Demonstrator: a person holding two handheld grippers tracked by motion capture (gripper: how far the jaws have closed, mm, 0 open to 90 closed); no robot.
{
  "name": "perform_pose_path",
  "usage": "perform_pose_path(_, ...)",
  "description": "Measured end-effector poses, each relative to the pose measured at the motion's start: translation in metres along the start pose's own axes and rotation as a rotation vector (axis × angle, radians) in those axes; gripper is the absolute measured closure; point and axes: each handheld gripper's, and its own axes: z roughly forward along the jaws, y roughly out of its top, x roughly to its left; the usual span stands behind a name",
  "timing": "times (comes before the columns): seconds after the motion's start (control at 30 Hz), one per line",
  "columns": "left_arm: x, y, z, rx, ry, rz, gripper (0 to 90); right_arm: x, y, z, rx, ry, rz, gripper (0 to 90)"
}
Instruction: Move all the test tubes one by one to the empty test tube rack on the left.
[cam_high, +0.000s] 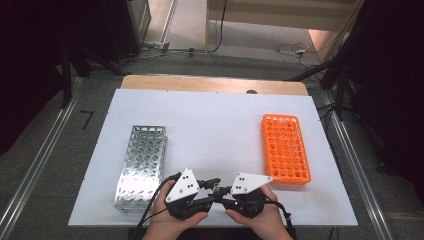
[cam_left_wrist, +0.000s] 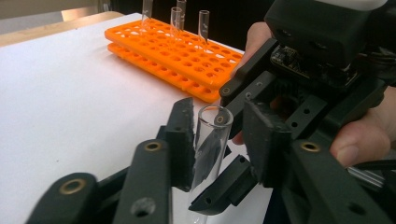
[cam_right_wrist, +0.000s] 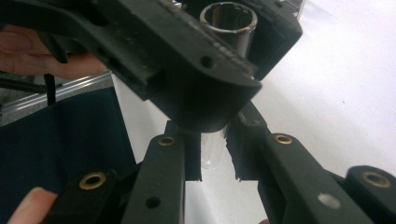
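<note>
Glass tube (cam_left_wrist: 211, 140) between left gripper (cam_left_wrist: 212, 140) jaws — open mouth upward

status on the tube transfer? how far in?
Done: three tubes stand in the orange rack. In hand: one glass tube sits between the left claw and right claw near the table's front edge, seemingly a handover; who grips it is unclear. Left: seat it. The metal rack looks empty from above.

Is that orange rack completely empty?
No, in the left gripper view the orange rack has several clear glass tubes standing upright in its far holes.
</note>
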Motion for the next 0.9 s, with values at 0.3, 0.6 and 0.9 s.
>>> perform_pose_path(0.3, 0.0014, 0.0002, -0.0011, 0.001, 0.002, -0.002, 70.8, 0.0005, -0.0002, -0.0004, -0.001, 0.004, -0.004, 73.8)
perform_pose_path(0.6, 0.0013, 0.0003, -0.0017, 0.005, 0.01, 0.004, 72.7, 0.0006, -0.0002, -0.0001, 0.001, 0.007, -0.008, 73.8)
perform_pose_path(0.9, 0.0009, 0.0005, -0.0032, -0.002, 0.017, 0.014, 73.9, 0.0001, -0.0004, -0.0005, -0.01, 0.011, -0.009, 73.8)
